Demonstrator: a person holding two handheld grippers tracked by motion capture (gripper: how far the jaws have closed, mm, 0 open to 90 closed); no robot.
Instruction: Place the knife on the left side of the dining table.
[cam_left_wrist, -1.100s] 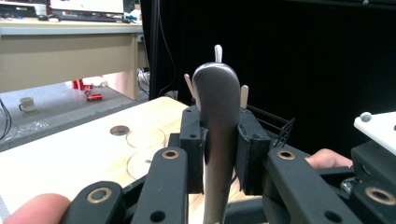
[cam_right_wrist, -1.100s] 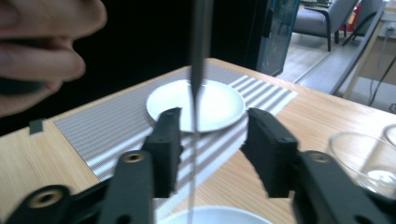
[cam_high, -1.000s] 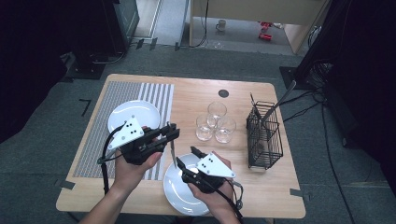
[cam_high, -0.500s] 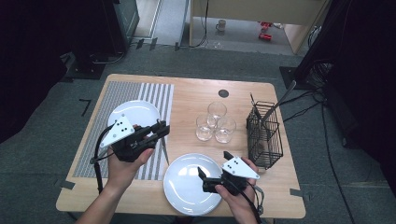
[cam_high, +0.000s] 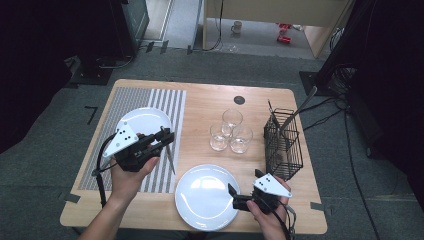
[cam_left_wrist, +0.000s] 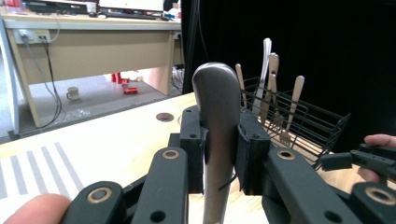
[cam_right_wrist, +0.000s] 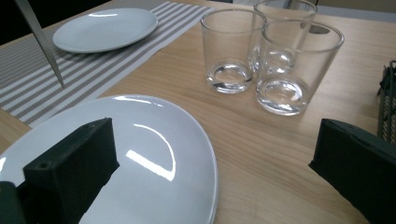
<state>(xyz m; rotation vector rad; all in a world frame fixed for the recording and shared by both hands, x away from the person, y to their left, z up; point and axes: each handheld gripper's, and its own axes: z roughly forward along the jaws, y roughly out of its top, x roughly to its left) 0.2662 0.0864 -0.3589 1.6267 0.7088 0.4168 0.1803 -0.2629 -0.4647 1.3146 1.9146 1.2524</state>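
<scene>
Left gripper (cam_high: 162, 137) clamped on knife (cam_high: 170, 159) handle, blade hanging tip-down over striped placemat (cam_high: 100, 120), left of near plate (cam_high: 207, 197). Right gripper (cam_high: 235, 196) spread wide, nothing between jaws (just opened), at near plate's right rim. Knife long axis near vertical; placing spot beside near plate closer to left hand. Left gripper view gives clamped handle (cam_left_wrist: 217, 121) plus cutlery basket (cam_left_wrist: 299, 123); right gripper view gives blade tip (cam_right_wrist: 44, 42) above placemat, three glasses (cam_right_wrist: 261, 60) beyond.

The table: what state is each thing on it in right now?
Left gripper: shut on a knife, blade pointing down at the mat.
Right gripper: open, nothing held.
Near plate: bare.
Far plate: bare.
Glasses: upright, nothing in them.
Basket: holds cutlery.
</scene>
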